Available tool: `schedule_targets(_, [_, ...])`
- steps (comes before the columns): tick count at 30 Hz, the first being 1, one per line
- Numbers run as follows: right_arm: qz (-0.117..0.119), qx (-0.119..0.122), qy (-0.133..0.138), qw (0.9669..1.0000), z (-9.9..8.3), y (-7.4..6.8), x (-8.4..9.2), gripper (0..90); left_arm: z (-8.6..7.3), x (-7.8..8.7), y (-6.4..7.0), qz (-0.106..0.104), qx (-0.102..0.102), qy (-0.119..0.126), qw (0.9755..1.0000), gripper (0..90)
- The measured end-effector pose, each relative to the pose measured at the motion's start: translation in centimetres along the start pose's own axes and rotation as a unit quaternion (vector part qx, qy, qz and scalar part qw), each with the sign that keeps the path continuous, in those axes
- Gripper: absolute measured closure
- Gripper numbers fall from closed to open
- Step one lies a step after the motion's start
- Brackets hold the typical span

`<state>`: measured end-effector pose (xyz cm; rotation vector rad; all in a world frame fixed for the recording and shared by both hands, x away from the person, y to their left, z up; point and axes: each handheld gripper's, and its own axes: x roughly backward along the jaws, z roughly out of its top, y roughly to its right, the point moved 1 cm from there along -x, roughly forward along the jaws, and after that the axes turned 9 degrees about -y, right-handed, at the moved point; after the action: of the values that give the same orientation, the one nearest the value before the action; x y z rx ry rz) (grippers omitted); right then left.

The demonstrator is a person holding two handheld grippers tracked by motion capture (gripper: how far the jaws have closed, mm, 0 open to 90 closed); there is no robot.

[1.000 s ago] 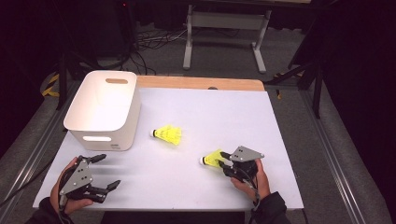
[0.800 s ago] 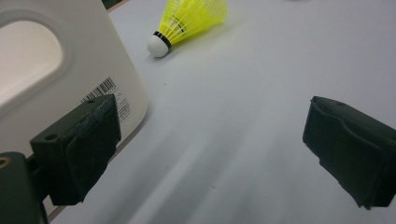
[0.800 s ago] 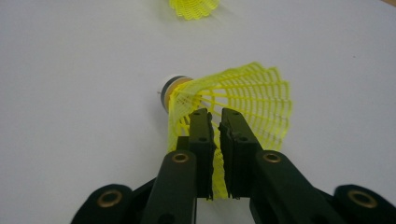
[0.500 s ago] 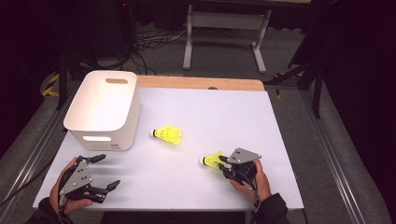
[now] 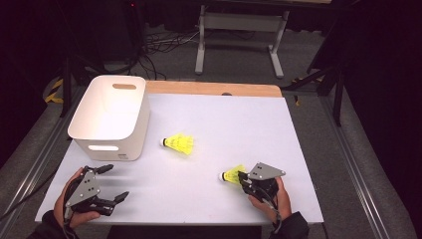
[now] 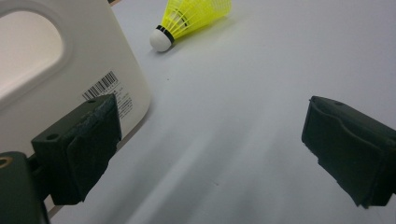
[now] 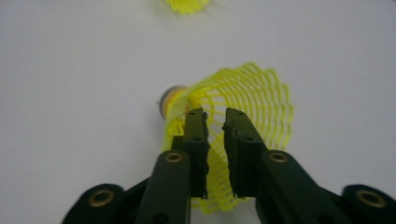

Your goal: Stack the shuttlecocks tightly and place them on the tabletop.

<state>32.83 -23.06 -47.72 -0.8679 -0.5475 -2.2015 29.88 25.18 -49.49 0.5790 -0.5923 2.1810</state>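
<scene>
A yellow shuttlecock [image 5: 232,175] lies on the white table [image 5: 249,124] near the front right, cork to the left. My right gripper [image 5: 242,179] has just been closing its jaws, and the mesh skirt [image 7: 261,93] is now pinched between them [image 7: 215,116]. A second yellow shuttlecock [image 5: 180,144] lies in the middle of the table, apart from both grippers, and appears at the top of the left gripper view [image 6: 191,18]. My left gripper [image 5: 115,182] rests at the front left, open and holding nothing [image 6: 212,121].
A white plastic bin [image 5: 109,114] with handle slots stands at the back left; its near wall [image 6: 46,93] is close to the left gripper's left jaw. A wooden strip [image 5: 214,88] runs along the table's far edge. Dark floor, cables and a stand lie beyond.
The right gripper's jaws have come together on the near shuttlecock's skirt, and gripper and shuttlecock have shifted slightly toward the front edge. The left hand has kept still.
</scene>
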Motion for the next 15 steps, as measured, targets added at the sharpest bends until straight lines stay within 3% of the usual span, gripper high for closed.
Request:
schedule_targets(3, [0.003,-0.014,-0.033,0.9994,-0.4,0.2,-1.0,68.9,0.0,0.0,0.0,0.000,-0.004,-0.001,1.0000,5.4])
schedule_targets(6, [0.010,-0.013,-0.032,0.9993,-0.3,0.3,-1.2,66.6,0.0,-0.1,0.0,-0.003,0.001,-0.002,1.0000,5.5])
schedule_targets(9, [0.017,0.000,-0.039,0.9991,0.1,0.1,-1.5,69.5,0.0,-0.3,0.1,-0.006,-0.002,-0.005,1.0000,5.5])
schedule_targets(12, [0.039,0.000,-0.042,0.9984,0.7,0.1,-2.1,79.5,0.1,-0.4,0.1,-0.006,-0.004,-0.008,0.9999,5.5])
schedule_targets(15, [0.035,0.010,-0.045,0.9983,1.1,-0.3,-2.4,81.6,0.1,-0.5,0.1,-0.008,-0.005,-0.011,0.9999,5.6])
